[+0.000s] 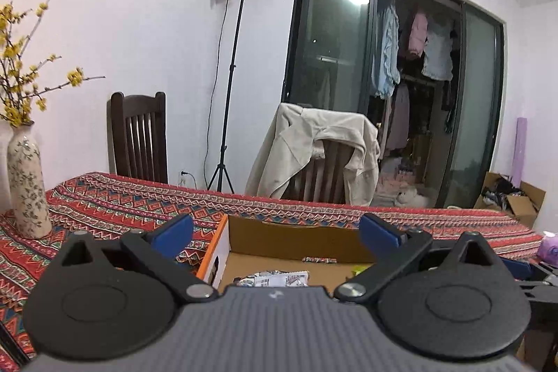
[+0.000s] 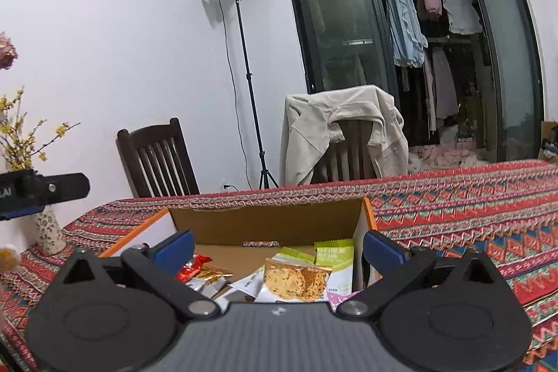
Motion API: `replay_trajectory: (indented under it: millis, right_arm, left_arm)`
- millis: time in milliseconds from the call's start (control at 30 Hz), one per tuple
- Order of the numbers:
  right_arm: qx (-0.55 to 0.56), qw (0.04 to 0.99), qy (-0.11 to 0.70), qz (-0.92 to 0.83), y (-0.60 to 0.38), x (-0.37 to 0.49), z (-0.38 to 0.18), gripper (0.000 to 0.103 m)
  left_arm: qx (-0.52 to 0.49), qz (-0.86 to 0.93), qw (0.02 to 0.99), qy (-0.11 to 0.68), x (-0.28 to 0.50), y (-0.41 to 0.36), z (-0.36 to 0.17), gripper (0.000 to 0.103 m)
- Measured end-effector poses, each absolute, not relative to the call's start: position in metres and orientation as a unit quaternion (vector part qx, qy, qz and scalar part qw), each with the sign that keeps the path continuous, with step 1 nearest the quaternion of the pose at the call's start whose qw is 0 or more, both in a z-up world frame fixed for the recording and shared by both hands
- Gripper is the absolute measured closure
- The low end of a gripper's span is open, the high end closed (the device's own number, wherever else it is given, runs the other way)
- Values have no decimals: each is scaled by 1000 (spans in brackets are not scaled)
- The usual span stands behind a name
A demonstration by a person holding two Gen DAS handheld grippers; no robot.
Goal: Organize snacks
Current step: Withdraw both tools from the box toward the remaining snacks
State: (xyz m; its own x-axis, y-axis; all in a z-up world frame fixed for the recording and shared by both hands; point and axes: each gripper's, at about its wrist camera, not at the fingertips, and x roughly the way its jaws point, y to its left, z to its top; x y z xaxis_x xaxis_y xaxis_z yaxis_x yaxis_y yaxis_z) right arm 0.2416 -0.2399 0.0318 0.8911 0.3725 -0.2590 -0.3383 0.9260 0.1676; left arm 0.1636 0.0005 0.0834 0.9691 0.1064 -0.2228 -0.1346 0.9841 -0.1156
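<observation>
with the left gripper (image 1: 275, 234) and right gripper (image 2: 277, 250) both spread wide and empty, the snack packets (image 2: 296, 278) are seen lying loose in the cardboard box (image 2: 272, 218), judged light, crinkly and slippery, best pinched by a flat sealed edge.

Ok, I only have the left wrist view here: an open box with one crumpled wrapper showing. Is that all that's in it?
Observer: No. The right wrist view shows several packets in the cardboard box, with a cracker packet on top.
Operator: Any colours I could log?
Observer: A green-and-white packet stands against the box's right wall, and a red wrapper lies at the left.
Operator: Is the right gripper holding anything?
Observer: No, the right gripper is open and holds nothing.
</observation>
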Motion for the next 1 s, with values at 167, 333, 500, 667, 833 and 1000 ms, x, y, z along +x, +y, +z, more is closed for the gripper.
replay_trajectory:
  millis: [167, 333, 500, 667, 833, 1000]
  right_arm:
    - [45, 973, 132, 186, -243, 209, 48, 0]
    - [24, 972, 144, 184, -244, 179, 45, 0]
    - [12, 969, 169, 181, -246, 157, 27, 0]
    - [13, 961, 197, 192, -251, 138, 4, 0]
    - [17, 956, 218, 195, -255, 125, -10, 0]
    - [12, 953, 228, 198, -249, 118, -14, 0]
  left_arm:
    - [-53, 62, 991, 110, 137, 5, 82, 0]
    - [-47, 66, 989, 126, 111, 18, 67, 0]
    - [-50, 81, 983, 160, 94, 32, 42, 0]
    - [-58, 86, 977, 187, 73, 46, 17, 0]
    - [-60, 84, 974, 201, 56, 50, 3, 0]
    - [-65, 76, 973, 209, 53, 45, -6, 0]
